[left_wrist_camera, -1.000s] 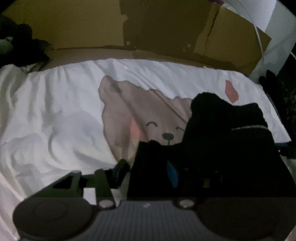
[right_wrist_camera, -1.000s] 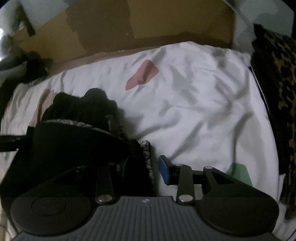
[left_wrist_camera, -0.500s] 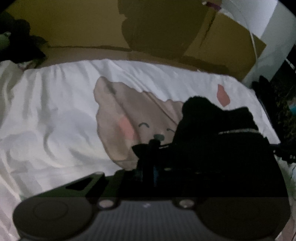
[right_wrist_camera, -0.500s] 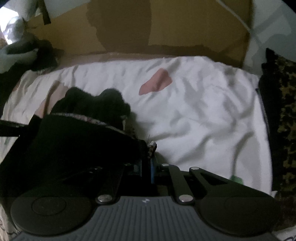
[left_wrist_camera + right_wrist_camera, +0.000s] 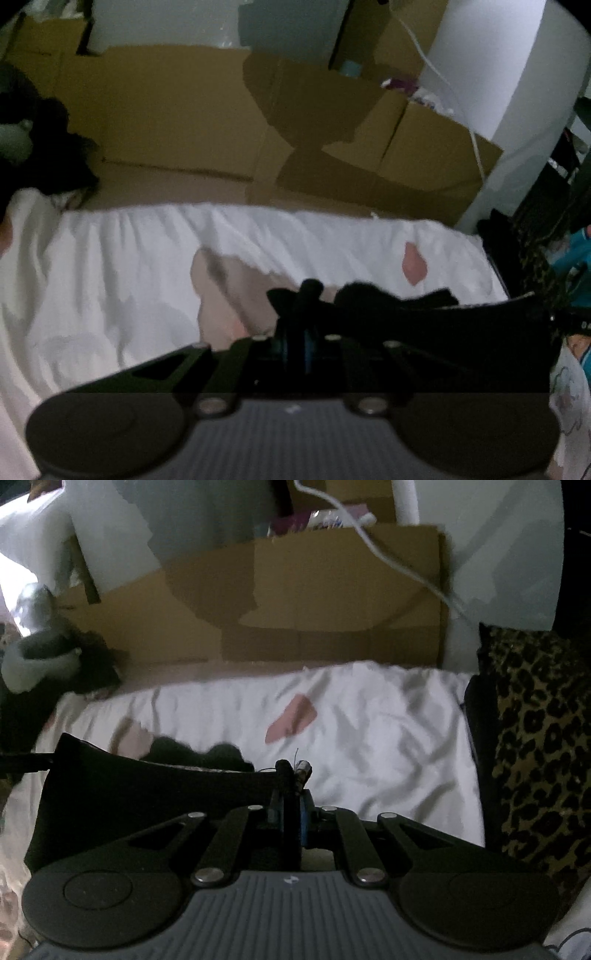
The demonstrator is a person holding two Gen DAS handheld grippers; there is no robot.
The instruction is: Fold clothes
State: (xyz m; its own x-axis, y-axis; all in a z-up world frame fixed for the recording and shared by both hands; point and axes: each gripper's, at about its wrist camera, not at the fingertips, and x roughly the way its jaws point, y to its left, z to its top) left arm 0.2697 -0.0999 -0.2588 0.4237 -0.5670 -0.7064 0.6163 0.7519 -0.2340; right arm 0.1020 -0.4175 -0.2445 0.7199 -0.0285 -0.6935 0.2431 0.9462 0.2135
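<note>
Black garment (image 5: pixel 461 325) now pinched at opposite edges by left tool (image 5: pixel 295 332) and right tool (image 5: pixel 291 797), both just clamped, raised off white bed (image 5: pixel 388 738), ready for folding.

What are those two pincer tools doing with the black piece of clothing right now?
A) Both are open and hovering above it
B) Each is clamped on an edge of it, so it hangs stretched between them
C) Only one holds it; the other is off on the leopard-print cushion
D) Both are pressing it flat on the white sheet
B: the left gripper and the right gripper are each closed on an edge of the black garment, which spans between them above the white sheet.
</note>
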